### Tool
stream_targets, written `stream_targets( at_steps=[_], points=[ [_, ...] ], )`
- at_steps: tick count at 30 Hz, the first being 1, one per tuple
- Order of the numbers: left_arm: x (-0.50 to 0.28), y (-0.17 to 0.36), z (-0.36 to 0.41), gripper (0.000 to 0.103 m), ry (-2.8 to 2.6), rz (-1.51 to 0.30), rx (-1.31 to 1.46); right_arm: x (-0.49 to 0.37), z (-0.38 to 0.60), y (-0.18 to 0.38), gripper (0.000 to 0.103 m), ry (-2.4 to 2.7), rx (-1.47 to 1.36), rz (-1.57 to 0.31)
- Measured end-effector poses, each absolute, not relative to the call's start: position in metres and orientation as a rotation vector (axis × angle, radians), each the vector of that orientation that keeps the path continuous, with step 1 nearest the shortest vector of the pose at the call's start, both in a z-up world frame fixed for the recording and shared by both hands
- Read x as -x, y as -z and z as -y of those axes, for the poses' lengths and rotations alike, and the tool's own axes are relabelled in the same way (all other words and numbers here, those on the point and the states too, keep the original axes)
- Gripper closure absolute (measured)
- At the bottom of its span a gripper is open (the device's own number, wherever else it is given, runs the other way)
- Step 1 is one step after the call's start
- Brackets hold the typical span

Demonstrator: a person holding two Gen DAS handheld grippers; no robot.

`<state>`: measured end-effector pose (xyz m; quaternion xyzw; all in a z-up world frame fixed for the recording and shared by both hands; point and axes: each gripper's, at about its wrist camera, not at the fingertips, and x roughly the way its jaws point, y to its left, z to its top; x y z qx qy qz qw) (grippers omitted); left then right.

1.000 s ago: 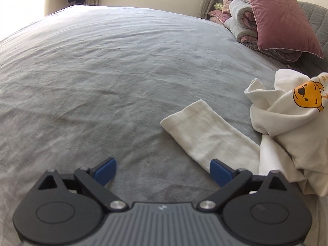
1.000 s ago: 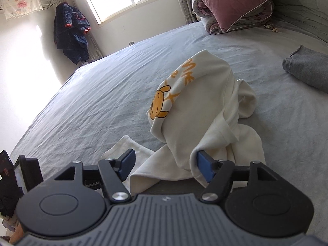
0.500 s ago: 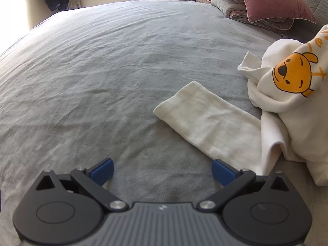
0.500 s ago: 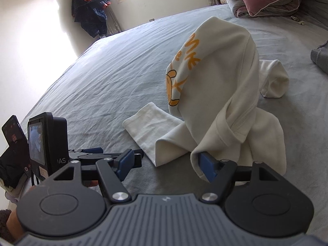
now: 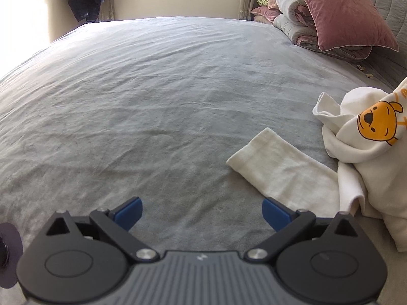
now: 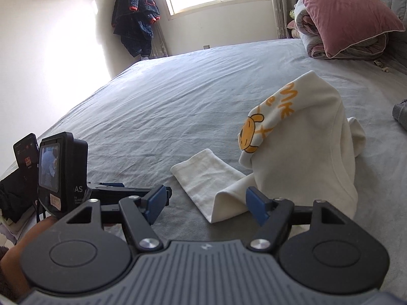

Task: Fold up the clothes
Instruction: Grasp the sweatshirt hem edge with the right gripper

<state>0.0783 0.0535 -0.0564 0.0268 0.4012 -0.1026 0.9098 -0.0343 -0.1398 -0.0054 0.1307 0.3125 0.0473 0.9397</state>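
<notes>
Cream cotton sweatshirt with orange bear print (image 6: 305, 152): crumpled on grey bed sheet (image 5: 152, 101), unfolded. Right gripper (image 6: 206, 202), now swung nearer its sleeve (image 6: 203, 175), and left gripper (image 5: 201, 212): both wide, empty. Beyond: pink velvet pillow (image 6: 340, 12).

Cream sweatshirt (image 5: 376, 157) cut by the right edge; grey garment (image 6: 400, 113) likewise, mostly unseen.

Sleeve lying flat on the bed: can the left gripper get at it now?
Probably yes. The left gripper is open, the sleeve lies just ahead by its right finger, nothing between them.
</notes>
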Motion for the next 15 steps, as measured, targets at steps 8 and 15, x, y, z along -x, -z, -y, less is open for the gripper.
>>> stream_targets(
  at_steps=[8, 15],
  points=[
    [-0.079, 0.057, -0.053, 0.008, 0.212, -0.835, -0.032, 0.002, 0.151, 0.051, 0.030, -0.019, -0.388, -0.750],
    [-0.080, 0.053, -0.053, 0.008, 0.216, -0.835, 0.006, -0.018, 0.154, 0.073, 0.032, 0.053, -0.416, -0.759]
  ],
)
